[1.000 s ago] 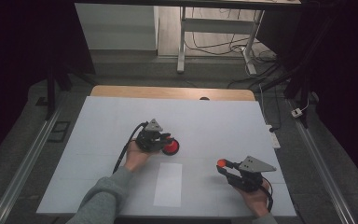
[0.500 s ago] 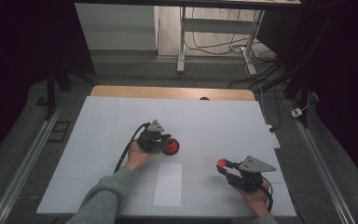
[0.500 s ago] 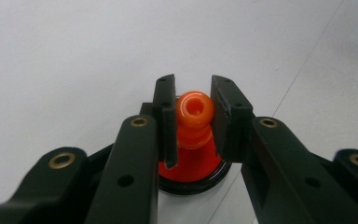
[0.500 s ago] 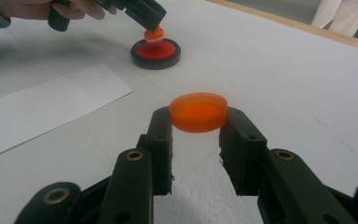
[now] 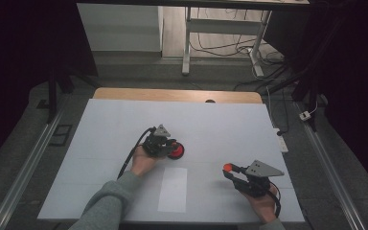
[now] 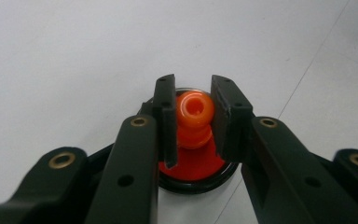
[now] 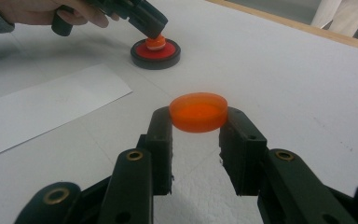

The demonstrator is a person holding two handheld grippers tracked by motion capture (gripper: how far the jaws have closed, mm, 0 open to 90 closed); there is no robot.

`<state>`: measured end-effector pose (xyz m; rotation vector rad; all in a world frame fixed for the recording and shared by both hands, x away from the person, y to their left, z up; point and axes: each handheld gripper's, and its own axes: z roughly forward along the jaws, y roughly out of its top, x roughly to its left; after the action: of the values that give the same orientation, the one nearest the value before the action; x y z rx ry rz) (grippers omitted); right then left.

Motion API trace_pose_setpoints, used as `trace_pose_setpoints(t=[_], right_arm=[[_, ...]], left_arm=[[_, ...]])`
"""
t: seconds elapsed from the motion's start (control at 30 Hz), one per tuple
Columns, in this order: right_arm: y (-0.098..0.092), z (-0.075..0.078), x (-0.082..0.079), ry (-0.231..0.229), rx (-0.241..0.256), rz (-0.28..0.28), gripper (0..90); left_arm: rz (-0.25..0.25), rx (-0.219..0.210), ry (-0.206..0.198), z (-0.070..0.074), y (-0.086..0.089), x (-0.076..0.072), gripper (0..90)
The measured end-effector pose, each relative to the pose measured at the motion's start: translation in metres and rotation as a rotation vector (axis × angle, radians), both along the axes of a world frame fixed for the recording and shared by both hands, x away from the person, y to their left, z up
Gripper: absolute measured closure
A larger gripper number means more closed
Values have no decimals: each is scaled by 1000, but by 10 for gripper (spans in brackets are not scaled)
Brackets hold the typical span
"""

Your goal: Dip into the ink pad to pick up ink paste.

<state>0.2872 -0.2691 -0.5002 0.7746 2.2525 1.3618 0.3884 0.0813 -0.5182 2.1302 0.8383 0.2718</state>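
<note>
The left gripper (image 5: 165, 145) is held near the middle of the white table (image 5: 230, 124), tilted down over a round black-rimmed base with a red top (image 5: 176, 151). In the left gripper view its jaws are seen narrowed on either side of an orange knob (image 6: 194, 109) that stands upright at the centre of the base; the pads lie against or just beside the knob, and whether they press on it cannot be told. In the right gripper view the same base (image 7: 155, 52) is seen farther off, with the left gripper bearing down on the knob from above. The right gripper (image 5: 235, 171) is held nearer the table's front right, well apart from the base. Its jaws are partly closed on a flat orange disc (image 7: 198, 112), which is gripped by its rim at the jaw tips and held level above the table. A white sheet of paper (image 5: 173, 188) lies flat between the two hands.
</note>
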Motion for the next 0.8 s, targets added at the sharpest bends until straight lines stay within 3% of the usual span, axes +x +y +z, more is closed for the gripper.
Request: trace_pose_setpoints(t=[0.13, 0.43, 0.6, 0.8], right_arm=[[0, 0, 0, 0, -1, 1, 647], [1, 1, -1, -3, -3, 5, 648], [2, 1, -2, -1, -1, 5, 648], [2, 2, -2, -8, -6, 4, 648]], left_arm=[[-1, 3, -3, -1, -1, 0, 725], [-5, 46, -58, -3, -5, -5, 729], [-2, 19, -61, -6, -3, -5, 730], [0, 21, -71, -7, -2, -7, 730]])
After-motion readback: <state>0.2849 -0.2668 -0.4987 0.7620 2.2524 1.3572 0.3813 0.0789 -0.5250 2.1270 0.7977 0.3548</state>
